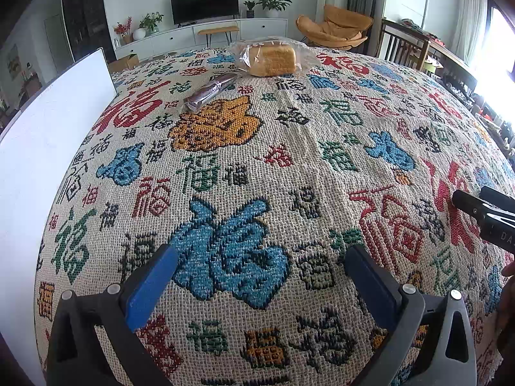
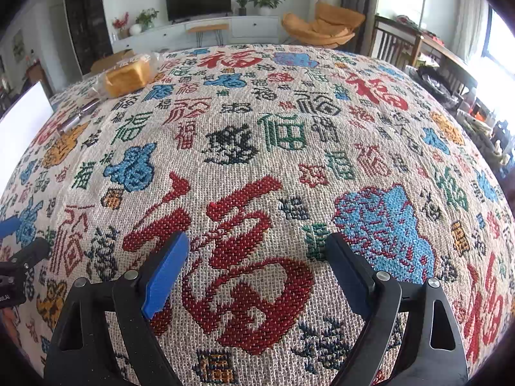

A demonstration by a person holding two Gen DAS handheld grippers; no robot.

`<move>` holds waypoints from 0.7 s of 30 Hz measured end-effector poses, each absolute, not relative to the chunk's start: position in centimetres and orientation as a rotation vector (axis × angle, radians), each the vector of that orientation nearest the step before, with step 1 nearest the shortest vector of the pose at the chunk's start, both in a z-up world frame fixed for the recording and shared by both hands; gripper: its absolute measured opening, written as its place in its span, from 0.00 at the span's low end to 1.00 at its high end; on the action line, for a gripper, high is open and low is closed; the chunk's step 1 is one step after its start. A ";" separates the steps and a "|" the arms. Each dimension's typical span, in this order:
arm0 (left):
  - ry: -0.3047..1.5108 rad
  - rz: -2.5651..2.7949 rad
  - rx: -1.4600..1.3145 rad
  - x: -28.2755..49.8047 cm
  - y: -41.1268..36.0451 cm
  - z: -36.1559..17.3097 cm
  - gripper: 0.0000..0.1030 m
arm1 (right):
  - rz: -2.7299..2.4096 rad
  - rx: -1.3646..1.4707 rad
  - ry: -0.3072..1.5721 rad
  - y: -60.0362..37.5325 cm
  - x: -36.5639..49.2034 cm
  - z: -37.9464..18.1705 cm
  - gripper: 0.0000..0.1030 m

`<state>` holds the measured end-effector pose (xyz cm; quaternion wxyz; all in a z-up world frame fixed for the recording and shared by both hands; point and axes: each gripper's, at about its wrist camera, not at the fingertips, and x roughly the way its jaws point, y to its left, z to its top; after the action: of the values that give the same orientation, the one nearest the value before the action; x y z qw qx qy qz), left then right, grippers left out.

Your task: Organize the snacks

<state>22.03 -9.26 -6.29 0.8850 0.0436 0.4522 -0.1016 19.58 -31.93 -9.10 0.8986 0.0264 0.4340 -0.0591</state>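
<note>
Since nothing is in my tongs yet, the step in hand is the reach, and I'd plan it from the left of the table across. Along the left edge stands a white board (image 1: 54,122), and just beyond its far end lies the dark foil-wrapped snack stick (image 1: 210,91), with the bagged bread loaf (image 1: 272,58) behind it near the far edge. My left gripper (image 1: 260,276) hovers low over the woven tablecloth (image 1: 289,167) with its blue pads well apart, holding nothing; my right gripper (image 2: 257,267) is equally spread and empty (both snacks sit well ahead of either). I'd send the left one for the stick, crossing its narrow width, and pinch the loaf's bag gently so the bread doesn't crush.
</note>
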 end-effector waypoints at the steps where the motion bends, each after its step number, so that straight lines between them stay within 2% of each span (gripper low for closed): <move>1: 0.941 -0.212 0.090 22.1 -9.3 -6.3 1.00 | -0.121 0.057 0.899 -32.0 19.6 -9.1 0.86; 9: 0.943 -0.277 0.134 21.3 -9.1 -6.2 1.00 | -0.111 0.071 0.900 -32.2 19.6 -9.2 0.88; 21: 0.961 -0.266 0.122 22.1 -4.1 -6.2 1.00 | -0.110 0.076 0.901 -32.2 19.7 -9.2 0.88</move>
<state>22.07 -4.09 -6.18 0.8764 0.0587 0.4608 -0.1275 19.67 -32.25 -9.17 0.8981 0.0366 0.4351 -0.0530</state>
